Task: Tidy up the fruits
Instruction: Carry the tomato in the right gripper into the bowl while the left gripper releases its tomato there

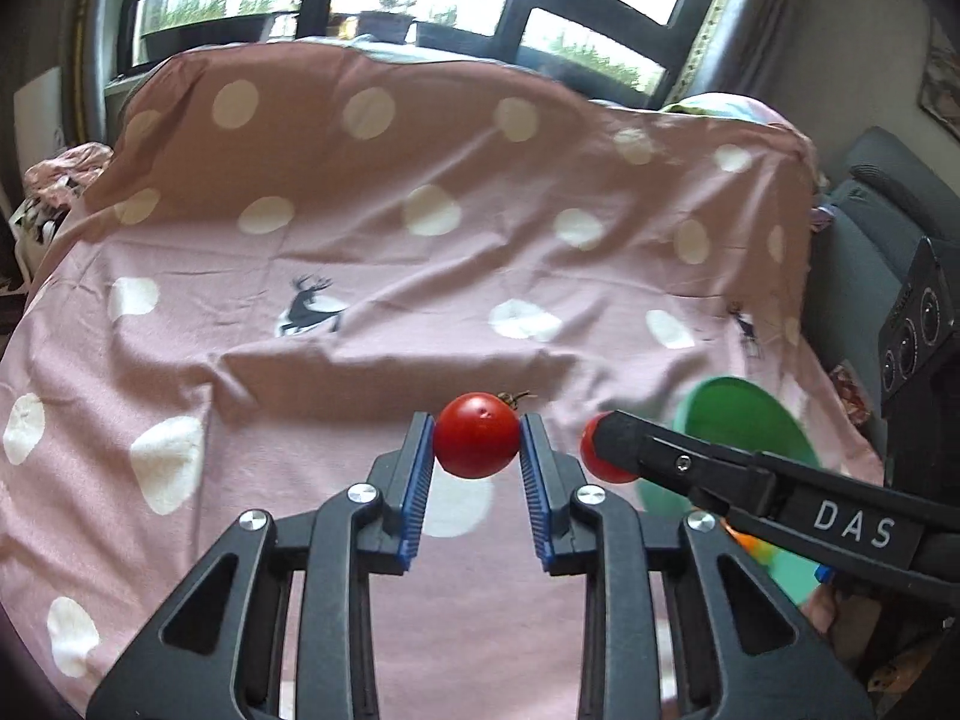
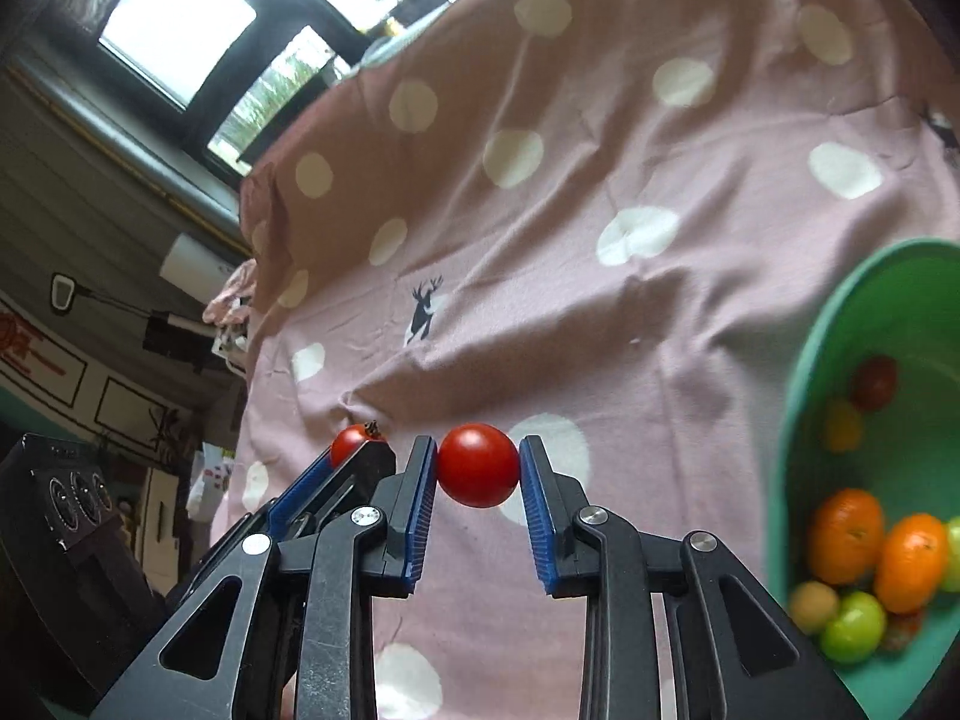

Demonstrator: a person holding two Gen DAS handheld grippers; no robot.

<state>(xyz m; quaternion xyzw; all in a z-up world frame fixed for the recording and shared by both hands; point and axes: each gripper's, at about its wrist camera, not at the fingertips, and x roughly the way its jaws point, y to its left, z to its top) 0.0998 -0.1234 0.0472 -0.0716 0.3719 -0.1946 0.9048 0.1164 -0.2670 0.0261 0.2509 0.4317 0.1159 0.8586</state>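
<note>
Two red tomatoes are up off the cloth, one in each of your grippers. Your left gripper (image 1: 477, 438) is clamped on a tomato with a dry stem (image 1: 476, 435): the fruit sits right at the fingertips, pinched between the blue ribbed pads (image 1: 420, 480), its stem pointing up and away from you. Your right gripper (image 2: 478, 468) is clamped on a smooth tomato (image 2: 478, 465) in the same way, at the very tips, with the round body bulging above and below the pads.

The two grippers sit close, side by side. From the left wrist view your right gripper comes in from the right, its tomato just beside the left one but not touching it. From the right wrist view the left gripper's tip shows at the left, its stemmed tomato partly hidden behind a finger.

Both fruits hang over the pink sheet with white dots (image 2: 600, 180). The green bowl (image 2: 804, 396) lies to your right, near the right gripper; inside it you can see two oranges (image 2: 846, 534), a green fruit (image 2: 852, 630), and some smaller yellow and dark red ones.
</note>
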